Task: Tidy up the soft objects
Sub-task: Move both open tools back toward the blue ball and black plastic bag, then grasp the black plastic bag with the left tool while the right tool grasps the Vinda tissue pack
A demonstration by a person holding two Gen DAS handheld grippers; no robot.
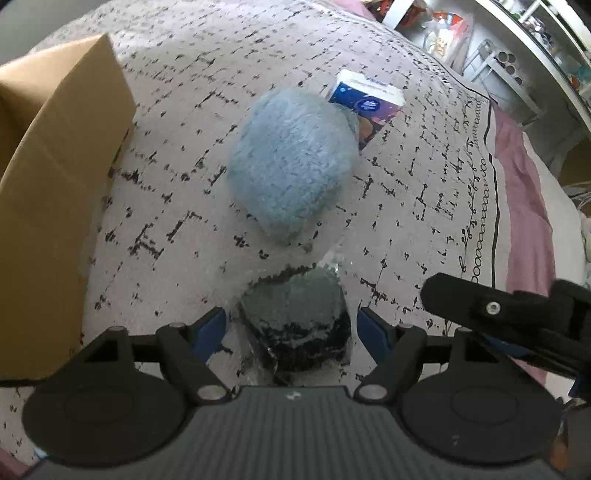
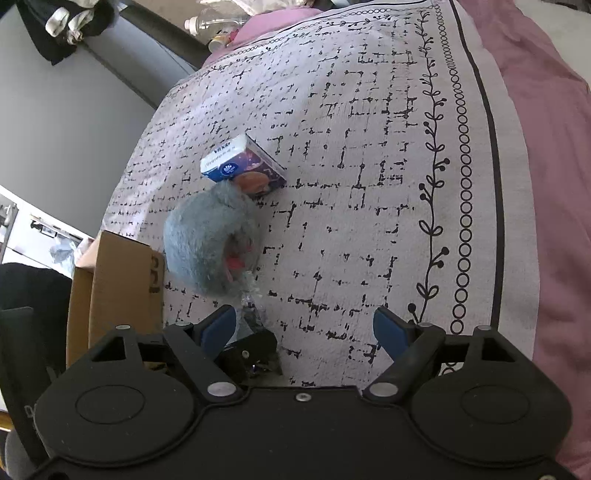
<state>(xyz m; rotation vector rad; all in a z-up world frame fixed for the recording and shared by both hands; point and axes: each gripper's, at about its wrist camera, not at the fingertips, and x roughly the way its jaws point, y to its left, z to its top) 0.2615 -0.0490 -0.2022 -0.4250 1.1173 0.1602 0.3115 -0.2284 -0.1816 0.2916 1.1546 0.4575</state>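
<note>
A dark fuzzy item in clear plastic wrap lies on the patterned bed cover. My left gripper hangs over it, open, with a blue pad on each side and a thin gap at both. Just beyond sits a fluffy light-blue plush, which leans on a blue tissue pack. My right gripper is open over bare cover to the right of the plush and the tissue pack. One of its black fingers reaches in from the right in the left wrist view.
An open cardboard box stands at the left of the plush, also seen as the box. Pink bedding borders the cover on the right. Shelves with clutter and a plastic bottle lie beyond the bed.
</note>
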